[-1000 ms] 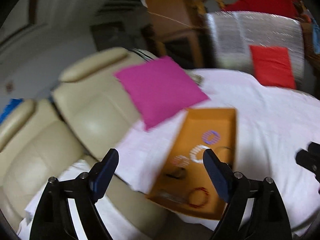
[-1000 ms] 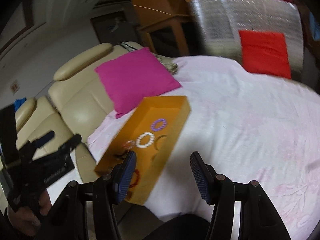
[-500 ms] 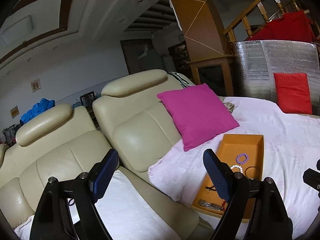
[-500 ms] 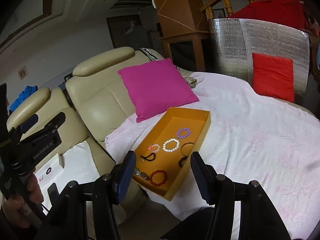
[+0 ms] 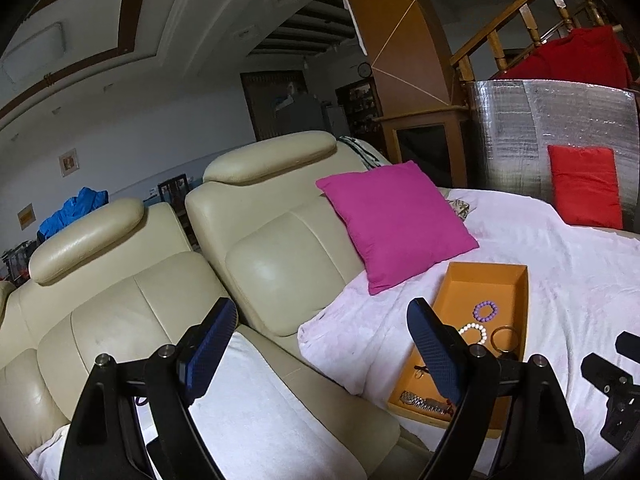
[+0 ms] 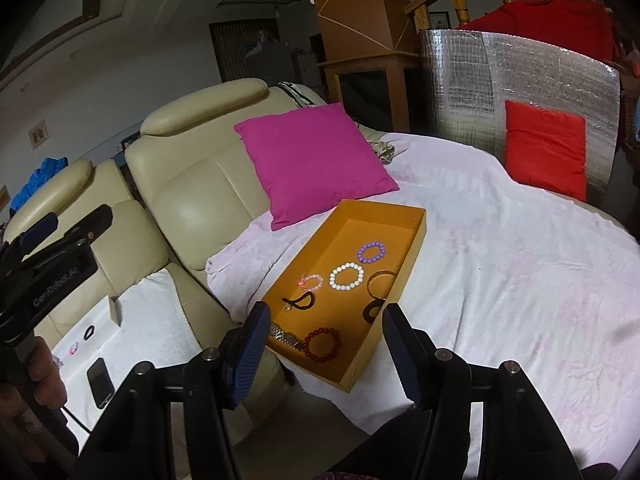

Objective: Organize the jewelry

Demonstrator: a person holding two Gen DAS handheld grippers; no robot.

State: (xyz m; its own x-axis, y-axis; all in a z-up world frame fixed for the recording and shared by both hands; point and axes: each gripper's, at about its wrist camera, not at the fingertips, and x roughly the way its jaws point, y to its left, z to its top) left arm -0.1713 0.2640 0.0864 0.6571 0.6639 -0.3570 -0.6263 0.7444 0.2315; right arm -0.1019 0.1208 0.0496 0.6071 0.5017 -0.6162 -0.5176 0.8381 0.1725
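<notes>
right tool (image 6: 320,354): open, empty | tray (image 6: 416,236): just ahead, long axis running away | left tool (image 5: 320,354): open, probably farther

Left gripper (image 5: 320,344): black frame arms, two dark blue textured pads, round silver screw heads on the arm joints. Right gripper (image 6: 324,350): same build, black linkages, dark blue ribbed pads, silver screws at the pivots. In the right wrist view the left unit's black body at 9 o'clock carries pale lettering, not fully legible. A hand (image 6: 38,376) grips its black handle.
</notes>
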